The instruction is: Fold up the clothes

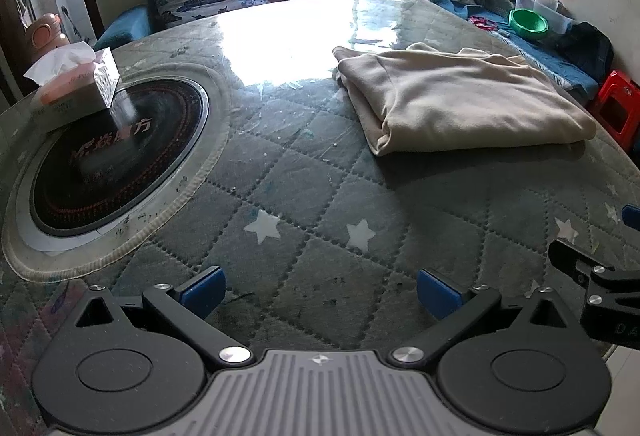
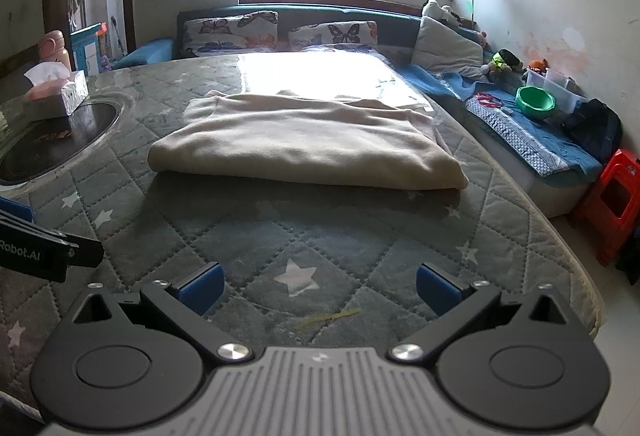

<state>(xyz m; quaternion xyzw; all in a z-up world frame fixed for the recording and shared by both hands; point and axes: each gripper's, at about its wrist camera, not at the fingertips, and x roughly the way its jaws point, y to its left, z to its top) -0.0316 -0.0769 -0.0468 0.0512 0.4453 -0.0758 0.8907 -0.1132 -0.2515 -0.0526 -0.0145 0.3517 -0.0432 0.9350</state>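
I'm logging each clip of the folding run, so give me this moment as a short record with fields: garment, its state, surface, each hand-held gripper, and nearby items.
garment: beige garment
state: folded into a flat rectangular stack, lying free, nothing touching it
surface: quilted star-pattern table cover under a clear sheet
left hand-held gripper: open, empty, short of the garment
right hand-held gripper: open, empty, facing the garment's near fold
nearby: tissue box on the round black cooktop; green bowl on the side bench
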